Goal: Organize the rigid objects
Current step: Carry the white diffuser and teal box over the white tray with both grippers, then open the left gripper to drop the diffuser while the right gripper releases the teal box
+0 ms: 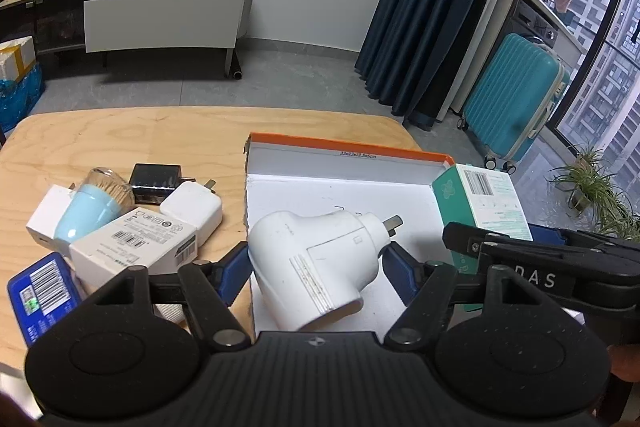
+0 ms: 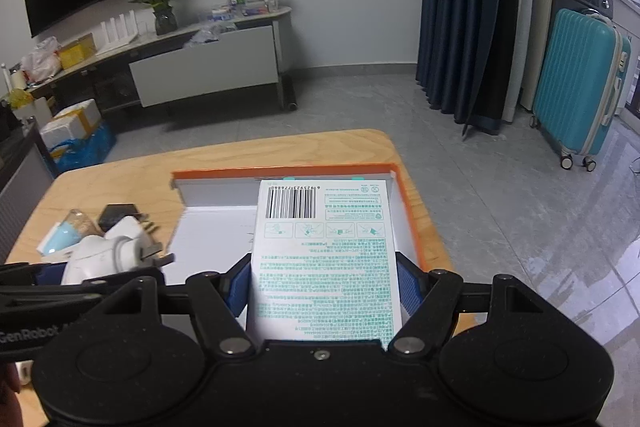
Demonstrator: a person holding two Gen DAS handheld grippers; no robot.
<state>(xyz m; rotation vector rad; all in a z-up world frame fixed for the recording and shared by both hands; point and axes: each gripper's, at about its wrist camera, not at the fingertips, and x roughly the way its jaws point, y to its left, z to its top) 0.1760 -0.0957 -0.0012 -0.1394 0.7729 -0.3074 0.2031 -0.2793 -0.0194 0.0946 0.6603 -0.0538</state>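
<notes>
The left hand-held gripper [image 1: 316, 263] grips a white plug adapter [image 1: 316, 259] (prongs pointing far) over the near left part of the orange-rimmed tray [image 1: 348, 147] on the desk [image 1: 120, 135]. The right hand-held gripper [image 2: 324, 283] clamps a green-and-white box [image 2: 324, 251] over the tray's right side. Left of the tray lie a black charger [image 1: 154, 183], a white charger [image 1: 192, 209] and a light-blue bulb [image 1: 90, 207].

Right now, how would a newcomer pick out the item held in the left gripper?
Find the orange-rimmed tray on the wooden table. Over its near left part, the left gripper clamps a white plug adapter. Unlike the boxy chargers left of the tray, it is rounded and bulbous, metal prongs pointing into the tray.
</notes>
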